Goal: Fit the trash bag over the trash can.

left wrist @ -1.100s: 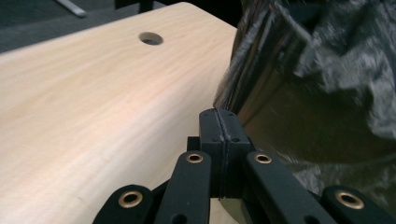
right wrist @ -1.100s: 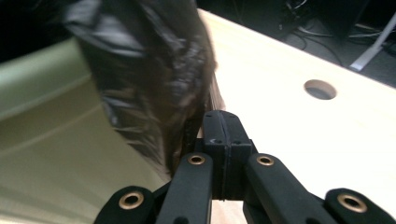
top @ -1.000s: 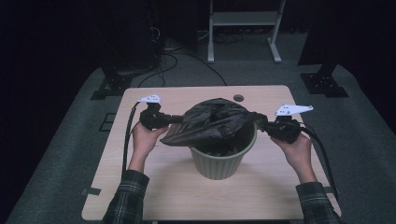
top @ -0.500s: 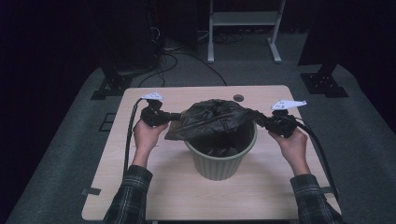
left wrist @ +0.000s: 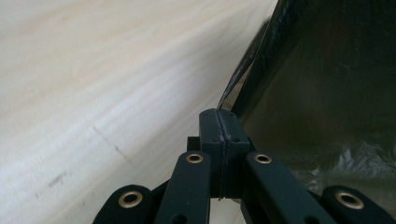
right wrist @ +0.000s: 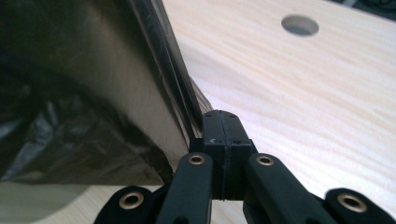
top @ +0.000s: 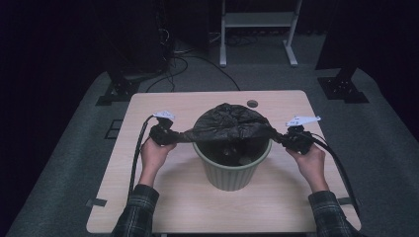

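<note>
The black bag (top: 228, 126) drapes over the green bin (top: 232, 170), hiding its far rim and most of its inside — small shapes within are too dark to identify. Both sleeves are cut off at the bottom edge, and the room beyond the tabletop (top: 163, 103) is lost in darkness.

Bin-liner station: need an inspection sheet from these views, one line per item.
Surface: light wooden table, round hole near the far edge.
Job's things: crumpled black plastic bag stretched over the ribbed pale green bin; far rim covered, near rim bare.
Clutter: nothing seen.
Grippers: left claw shut on the bag's left edge, right claw shut on its right edge; jaws pressed together in both gripper views.
Cables: a black cable trails from each claw; more lie on the floor behind.
Surroundings: grey floor, black stands, white frame, dark backdrop.
</note>
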A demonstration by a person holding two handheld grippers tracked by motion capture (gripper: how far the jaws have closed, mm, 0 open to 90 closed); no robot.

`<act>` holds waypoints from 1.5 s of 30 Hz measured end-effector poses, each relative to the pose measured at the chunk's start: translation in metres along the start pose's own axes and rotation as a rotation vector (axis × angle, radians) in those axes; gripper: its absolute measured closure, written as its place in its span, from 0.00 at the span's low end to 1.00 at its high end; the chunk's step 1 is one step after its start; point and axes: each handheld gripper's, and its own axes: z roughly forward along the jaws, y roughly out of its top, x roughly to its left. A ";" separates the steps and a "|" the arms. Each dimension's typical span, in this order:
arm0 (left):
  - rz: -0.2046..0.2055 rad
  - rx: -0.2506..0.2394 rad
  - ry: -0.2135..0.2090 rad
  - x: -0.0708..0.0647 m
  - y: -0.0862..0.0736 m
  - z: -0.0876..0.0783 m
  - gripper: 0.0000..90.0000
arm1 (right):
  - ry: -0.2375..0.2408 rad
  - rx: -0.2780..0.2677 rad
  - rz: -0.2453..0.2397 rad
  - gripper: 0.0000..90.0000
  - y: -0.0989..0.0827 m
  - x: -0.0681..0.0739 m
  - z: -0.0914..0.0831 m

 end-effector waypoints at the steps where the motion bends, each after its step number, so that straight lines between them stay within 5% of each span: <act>1: -0.003 0.005 -0.006 0.001 -0.003 0.001 1.00 | -0.002 0.008 0.000 1.00 -0.002 0.000 0.002; 9: 0.022 0.073 0.032 0.000 -0.009 0.010 0.99 | -0.010 0.041 -0.002 1.00 -0.008 0.000 0.008; 11: 0.028 0.069 0.051 -0.001 -0.010 0.009 0.93 | -0.014 0.046 -0.002 0.99 -0.008 0.001 0.009; 12: 0.025 0.059 0.065 0.000 -0.010 0.007 0.81 | -0.010 0.041 0.002 0.90 -0.008 0.000 0.008; 17: -0.038 -0.074 -0.005 0.004 -0.017 -0.022 0.58 | -0.011 -0.036 0.046 0.66 -0.007 -0.008 -0.013; 23: -0.013 -0.201 -0.031 -0.006 -0.025 -0.069 0.44 | 0.031 -0.187 0.100 0.60 -0.006 -0.021 -0.061; 26: 0.013 -0.251 -0.058 -0.016 -0.024 -0.086 0.41 | 0.113 -0.279 0.113 0.57 0.001 -0.018 -0.084; 32: 0.091 -0.325 -0.117 -0.045 -0.019 -0.105 0.36 | 0.290 -0.390 0.036 0.52 0.034 0.012 -0.107; 35: 0.117 -0.346 -0.131 -0.057 -0.018 -0.105 0.34 | 0.337 -0.411 -0.029 0.53 0.049 0.032 -0.109; 41: 0.135 -0.356 -0.140 -0.067 -0.013 -0.104 0.33 | 0.403 -0.359 -0.120 0.54 0.067 0.063 -0.096; 43: 0.141 -0.352 -0.138 -0.069 -0.013 -0.103 0.33 | 0.387 -0.327 -0.150 0.54 0.071 0.071 -0.088; 45: 0.145 -0.350 -0.138 -0.070 -0.013 -0.102 0.33 | 0.354 -0.284 -0.174 0.70 0.073 0.076 -0.080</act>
